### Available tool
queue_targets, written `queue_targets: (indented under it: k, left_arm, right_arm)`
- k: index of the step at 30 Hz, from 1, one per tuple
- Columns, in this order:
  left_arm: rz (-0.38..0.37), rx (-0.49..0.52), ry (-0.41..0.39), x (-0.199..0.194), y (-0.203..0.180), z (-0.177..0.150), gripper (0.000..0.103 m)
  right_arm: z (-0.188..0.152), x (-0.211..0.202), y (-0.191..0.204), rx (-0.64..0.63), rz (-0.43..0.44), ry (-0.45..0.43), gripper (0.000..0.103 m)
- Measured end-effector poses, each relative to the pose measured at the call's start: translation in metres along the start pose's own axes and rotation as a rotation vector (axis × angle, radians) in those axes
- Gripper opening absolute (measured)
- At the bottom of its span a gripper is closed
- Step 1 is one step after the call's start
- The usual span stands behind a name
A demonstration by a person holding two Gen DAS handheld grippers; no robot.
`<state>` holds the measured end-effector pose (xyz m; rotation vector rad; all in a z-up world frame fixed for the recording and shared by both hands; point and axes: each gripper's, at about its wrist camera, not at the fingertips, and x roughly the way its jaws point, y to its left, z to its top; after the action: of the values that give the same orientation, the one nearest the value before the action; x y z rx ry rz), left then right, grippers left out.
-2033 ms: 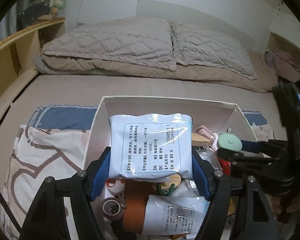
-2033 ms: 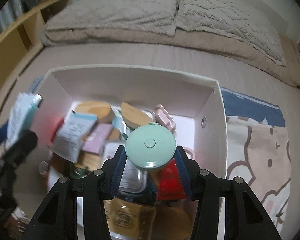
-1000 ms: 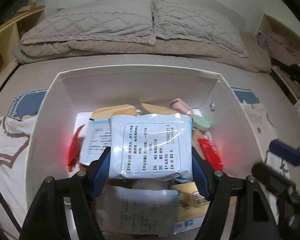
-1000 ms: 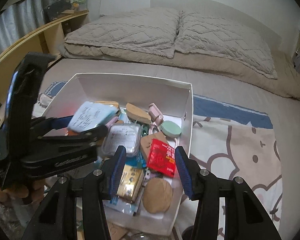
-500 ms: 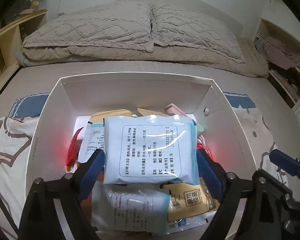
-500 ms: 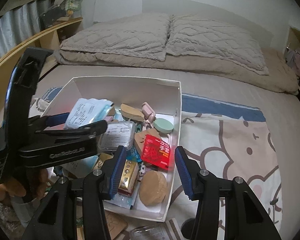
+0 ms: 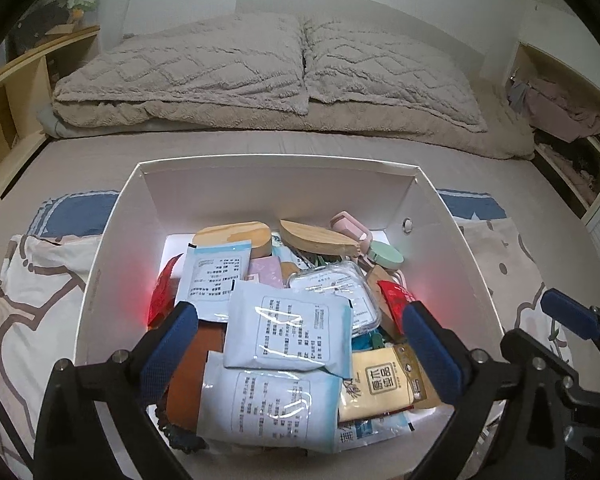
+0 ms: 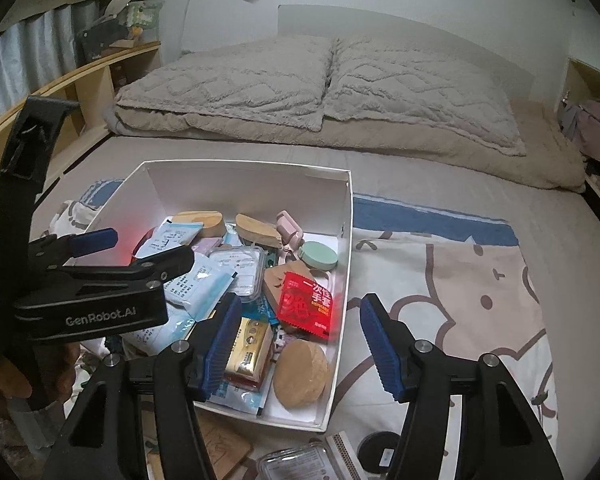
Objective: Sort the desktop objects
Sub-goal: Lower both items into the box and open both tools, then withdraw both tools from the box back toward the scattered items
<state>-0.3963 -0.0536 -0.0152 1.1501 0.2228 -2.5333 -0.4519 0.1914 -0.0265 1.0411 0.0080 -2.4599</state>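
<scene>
Packets [image 7: 286, 334] heaped in box [image 7: 276, 178] — pillows [image 7: 300, 64] behind.

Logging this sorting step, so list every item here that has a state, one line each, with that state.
left claw: open, holding nothing, above the box.
right claw: open, empty.
white box: open-topped, filled with mixed items.
pale blue sachet: lying flat on the pile, free of the fingers.
mint round case: closed, lying in the box.
red packet: sealed as far as visible, lying face up.

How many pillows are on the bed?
2: the left pillow and the right pillow lie side by side, touching, at the head of the bed.
</scene>
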Motion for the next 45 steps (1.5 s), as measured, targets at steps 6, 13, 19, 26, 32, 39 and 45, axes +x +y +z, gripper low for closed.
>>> queue_targets:
  k: [6,13,19,26,32,39,45]
  left_arm:
    - [0.002,0.012,-0.014,-0.016,0.0,-0.008,0.103]
    - [0.031,0.013,-0.038,-0.034,0.003,-0.017,0.103]
    - [0.044,0.007,-0.061,-0.054,0.009,-0.027,0.103]
    - [0.041,0.001,-0.087,-0.081,0.017,-0.041,0.103]
    - [0.067,-0.004,-0.106,-0.101,0.024,-0.055,0.103]
    - [0.091,0.0,-0.128,-0.123,0.03,-0.072,0.103]
    - [0.098,0.001,-0.147,-0.14,0.032,-0.082,0.103]
  right_arm:
    - [-0.002,-0.007,-0.001,0.017,-0.011,-0.013,0.062]
    - [-0.007,-0.014,0.0,0.02,-0.025,-0.021,0.065]
    - [-0.01,-0.025,0.002,0.025,-0.051,-0.044,0.092]
    - [-0.017,-0.038,0.01,0.026,-0.066,-0.074,0.103]
    - [-0.023,-0.05,0.02,0.021,-0.067,-0.091,0.103]
    - [-0.032,-0.065,0.026,0.027,-0.061,-0.107,0.103]
    - [-0.04,-0.078,0.03,0.028,-0.057,-0.123,0.103]
